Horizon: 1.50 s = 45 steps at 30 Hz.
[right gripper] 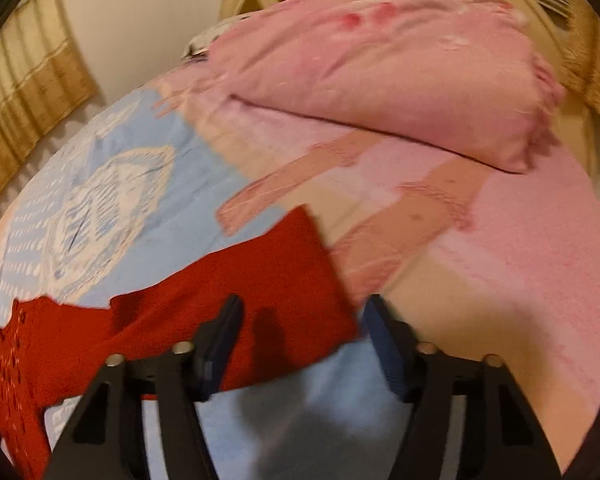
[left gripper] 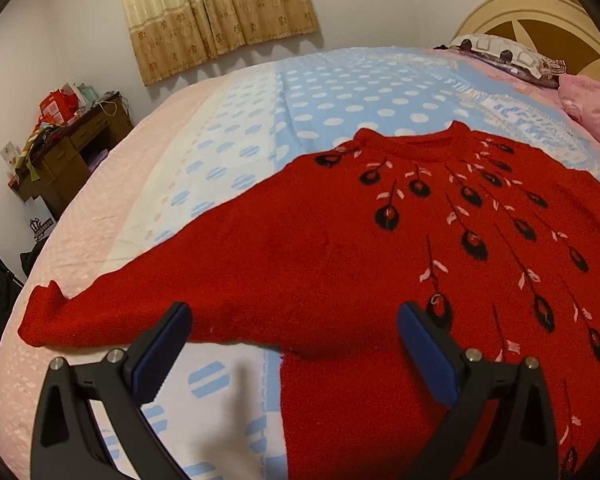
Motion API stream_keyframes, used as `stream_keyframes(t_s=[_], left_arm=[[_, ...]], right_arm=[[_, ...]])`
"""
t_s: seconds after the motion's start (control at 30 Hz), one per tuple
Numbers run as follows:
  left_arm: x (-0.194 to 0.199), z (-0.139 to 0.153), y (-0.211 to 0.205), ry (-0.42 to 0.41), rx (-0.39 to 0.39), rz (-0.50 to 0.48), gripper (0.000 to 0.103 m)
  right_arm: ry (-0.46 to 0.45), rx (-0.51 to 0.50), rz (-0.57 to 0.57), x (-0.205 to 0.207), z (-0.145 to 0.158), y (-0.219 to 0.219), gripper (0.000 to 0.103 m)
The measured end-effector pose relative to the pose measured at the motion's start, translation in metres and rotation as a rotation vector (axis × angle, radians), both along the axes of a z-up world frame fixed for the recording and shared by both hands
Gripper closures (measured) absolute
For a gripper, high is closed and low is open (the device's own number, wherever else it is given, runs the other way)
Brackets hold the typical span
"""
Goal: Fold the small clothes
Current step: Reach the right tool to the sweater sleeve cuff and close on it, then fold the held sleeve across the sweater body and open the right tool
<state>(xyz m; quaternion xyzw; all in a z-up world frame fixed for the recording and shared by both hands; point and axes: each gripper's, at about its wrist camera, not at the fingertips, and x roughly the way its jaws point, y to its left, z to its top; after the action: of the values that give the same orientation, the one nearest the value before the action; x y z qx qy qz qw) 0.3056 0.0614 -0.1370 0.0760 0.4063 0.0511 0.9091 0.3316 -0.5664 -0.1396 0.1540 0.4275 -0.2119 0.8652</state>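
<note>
A red knitted sweater (left gripper: 332, 264) with black and pink feather motifs lies spread flat, front up, on the bed (left gripper: 340, 92). One sleeve (left gripper: 112, 312) stretches out to the left in the left wrist view. My left gripper (left gripper: 294, 318) hovers open above that sleeve's underarm, nothing between its blue pads. In the blurred right wrist view the other sleeve (right gripper: 260, 276) lies flat, its cuff end toward the pink pillow (right gripper: 380, 68). My right gripper (right gripper: 303, 312) hangs over this cuff end with its jaws apart, and the pads do not press on the cloth.
The bed cover is blue with white dots, with pink bands at the sides. A patterned pillow (left gripper: 504, 56) and a cream headboard (left gripper: 540, 16) stand at the head end. A cluttered wooden desk (left gripper: 72, 148) stands by the wall under beige curtains (left gripper: 220, 12).
</note>
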Motion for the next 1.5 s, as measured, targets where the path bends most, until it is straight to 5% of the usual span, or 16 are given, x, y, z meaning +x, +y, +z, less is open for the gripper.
stream_keyframes(t_s=[0.1, 0.2, 0.77, 1.5], left_arm=[[0.002, -0.004, 0.002, 0.019, -0.003, 0.005, 0.000], [0.004, -0.006, 0.004, 0.026, -0.005, 0.009, 0.000], [0.007, -0.014, 0.006, 0.048, -0.043, -0.013, 0.000], [-0.001, -0.005, 0.023, 0.029, -0.153, -0.047, 0.000]], right_arm=[[-0.001, -0.005, 0.003, 0.006, -0.001, 0.003, 0.086], [-0.021, 0.025, -0.004, 0.008, 0.000, 0.001, 0.089], [-0.144, 0.002, 0.285, 0.050, 0.076, 0.136, 0.091], [-0.171, 0.072, 0.720, 0.075, 0.096, 0.354, 0.091]])
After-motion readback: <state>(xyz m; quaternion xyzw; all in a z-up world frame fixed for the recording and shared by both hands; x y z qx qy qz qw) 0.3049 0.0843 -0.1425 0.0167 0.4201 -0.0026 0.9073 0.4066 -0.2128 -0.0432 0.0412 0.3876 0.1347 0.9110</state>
